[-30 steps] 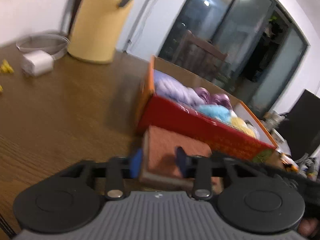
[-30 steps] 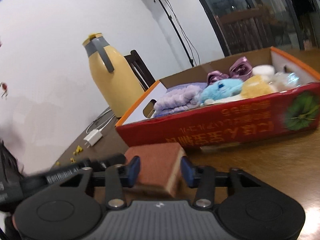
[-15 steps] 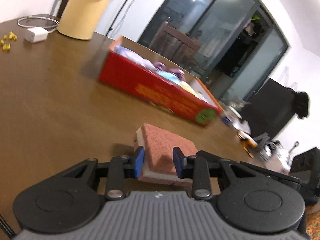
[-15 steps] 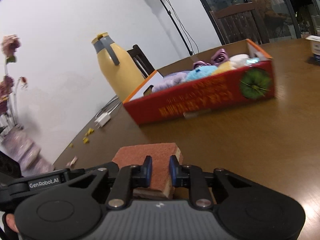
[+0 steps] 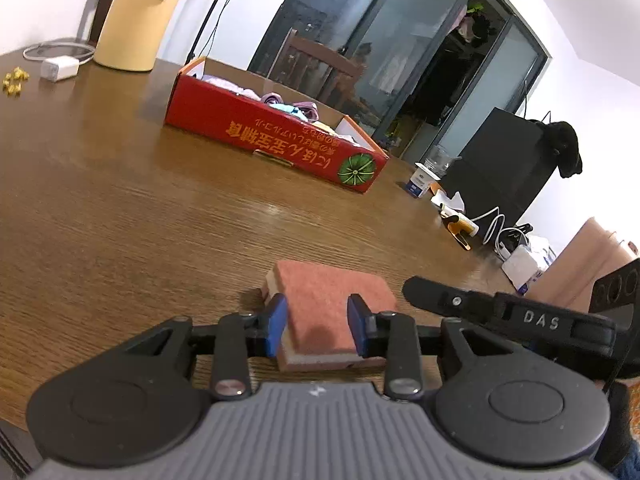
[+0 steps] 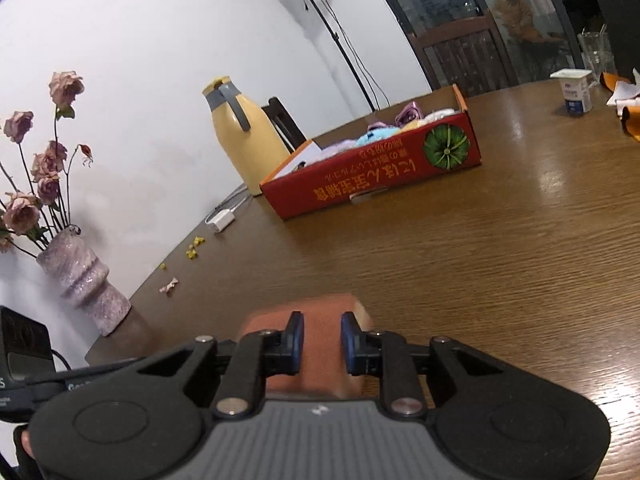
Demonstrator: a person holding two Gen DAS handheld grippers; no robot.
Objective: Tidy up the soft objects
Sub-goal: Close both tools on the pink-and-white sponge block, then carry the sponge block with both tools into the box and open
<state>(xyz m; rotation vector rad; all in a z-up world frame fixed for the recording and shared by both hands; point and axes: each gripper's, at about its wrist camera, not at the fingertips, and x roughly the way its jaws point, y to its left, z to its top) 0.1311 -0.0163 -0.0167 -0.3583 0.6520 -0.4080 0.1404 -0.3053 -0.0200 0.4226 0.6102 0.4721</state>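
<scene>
A brick-red sponge [image 5: 324,296] with a pale underside is held low over the wooden table [image 5: 120,208] by both grippers at once. My left gripper [image 5: 316,326] is shut on it, the blue pads pressing on its two sides. My right gripper [image 6: 322,344] is shut on the same sponge [image 6: 320,312], squeezing it narrow between the pads. The right gripper's black body comes in from the right in the left wrist view. Farther off stands a red cardboard box [image 5: 272,136] [image 6: 372,184] holding several soft items [image 6: 376,134] in purple, blue and yellow.
A yellow jug [image 6: 236,136] and a white charger [image 5: 60,67] stand behind the box. A vase of dried roses [image 6: 84,280] sits at the table's left edge. A yoghurt cup [image 6: 576,92], cables [image 5: 496,232] and small yellow bits [image 5: 14,80] lie around.
Both grippers have drawn back from the red box with the sponge, and the box now looks far away. The right gripper's pads have closed in on the sponge.
</scene>
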